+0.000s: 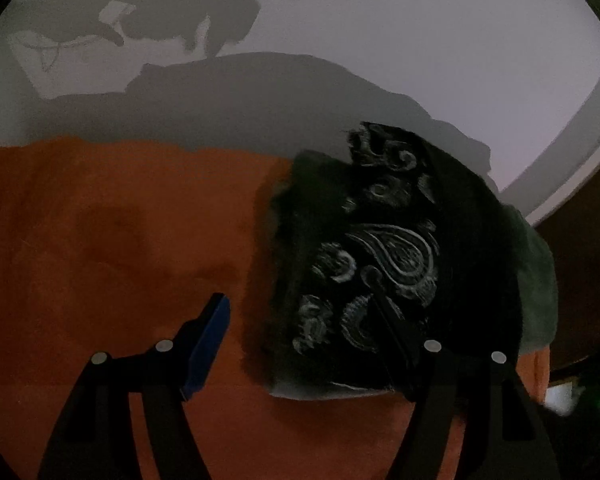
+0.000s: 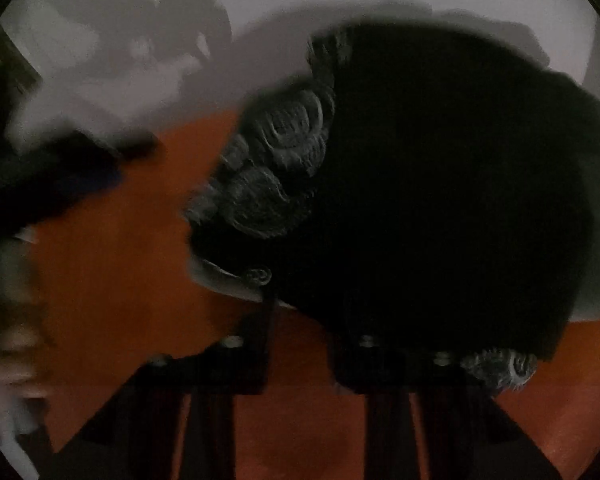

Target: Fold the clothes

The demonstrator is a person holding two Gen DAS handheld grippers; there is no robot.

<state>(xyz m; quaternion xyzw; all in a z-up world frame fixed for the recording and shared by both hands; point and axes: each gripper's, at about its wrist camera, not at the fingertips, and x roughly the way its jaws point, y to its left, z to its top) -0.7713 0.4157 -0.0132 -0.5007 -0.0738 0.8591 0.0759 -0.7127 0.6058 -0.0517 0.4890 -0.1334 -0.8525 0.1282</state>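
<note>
A black cloth with a white paisley print lies bunched on an orange cloth spread over a white table. My left gripper is open; its left finger with a blue pad is over the orange cloth and its right finger reaches into the black cloth. In the blurred right wrist view the black paisley cloth fills the right half above my right gripper. The cloth drapes over its fingertips, so I cannot tell how the jaws stand.
A grey-green cloth lies under the black one at the right. The table's curved edge runs at the far right, with dark floor beyond. The orange cloth shows left of the right gripper, with the left gripper blurred at the far left.
</note>
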